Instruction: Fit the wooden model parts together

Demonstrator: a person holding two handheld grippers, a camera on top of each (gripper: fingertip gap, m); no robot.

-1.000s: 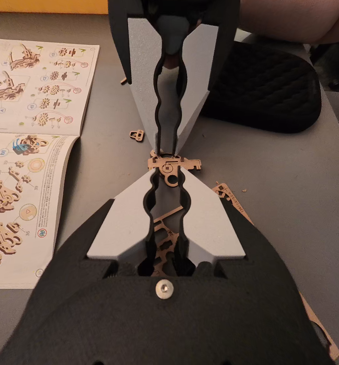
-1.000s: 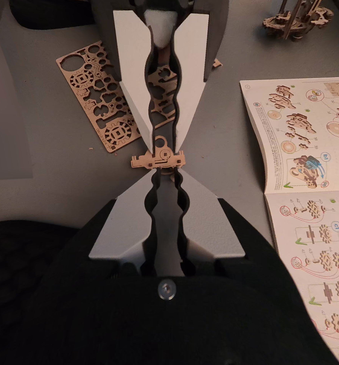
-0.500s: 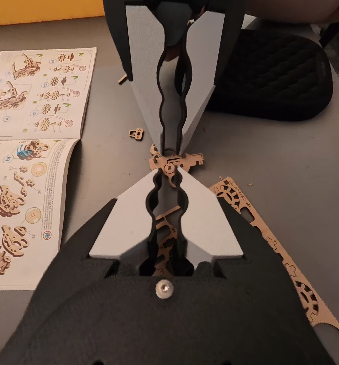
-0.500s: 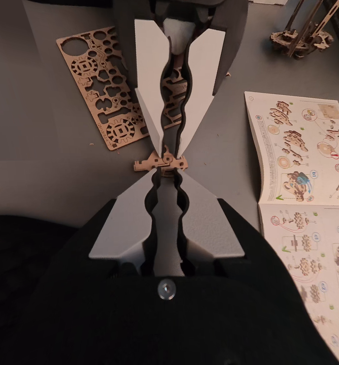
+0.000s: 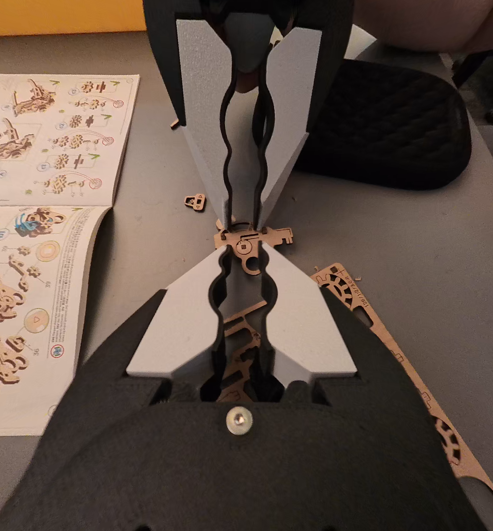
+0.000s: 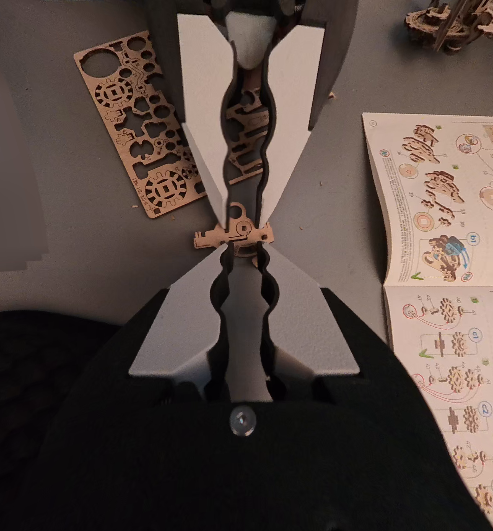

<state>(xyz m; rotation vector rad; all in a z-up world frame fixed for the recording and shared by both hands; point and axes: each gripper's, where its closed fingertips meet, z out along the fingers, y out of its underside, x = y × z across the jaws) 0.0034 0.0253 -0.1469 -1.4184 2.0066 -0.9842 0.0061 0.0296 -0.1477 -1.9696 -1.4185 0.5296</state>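
A flat key-shaped wooden part [image 5: 277, 240] with a round hub and a loop hangs above the grey table between both grippers. My left gripper [image 5: 244, 248] is shut on its hub from the near side. My right gripper [image 5: 242, 225] comes from the far side, tip to tip with the left. In the right wrist view my right gripper [image 6: 244, 247] is shut on a round wooden part [image 6: 244, 252] pressed against the back of the key-shaped part [image 6: 211, 238]. The left gripper [image 6: 241, 225] faces it there.
An open instruction booklet [image 5: 38, 230] lies on the table, right of the grippers in the right wrist view [image 6: 455, 258]. A punched-out wooden sheet [image 6: 142, 129] lies under the left gripper. Also here: a black cushion [image 5: 383, 129], a small loose piece [image 5: 195, 202] and a built wooden model [image 6: 455, 26]. From either gripper's tips it is about 25 cm to the built wooden model [image 6: 455, 26].
Both grippers stayed shut and tip to tip. In the right wrist view the key-shaped part tipped nearly edge-on half a second ago and now faces flat again. Both cameras shifted slightly.
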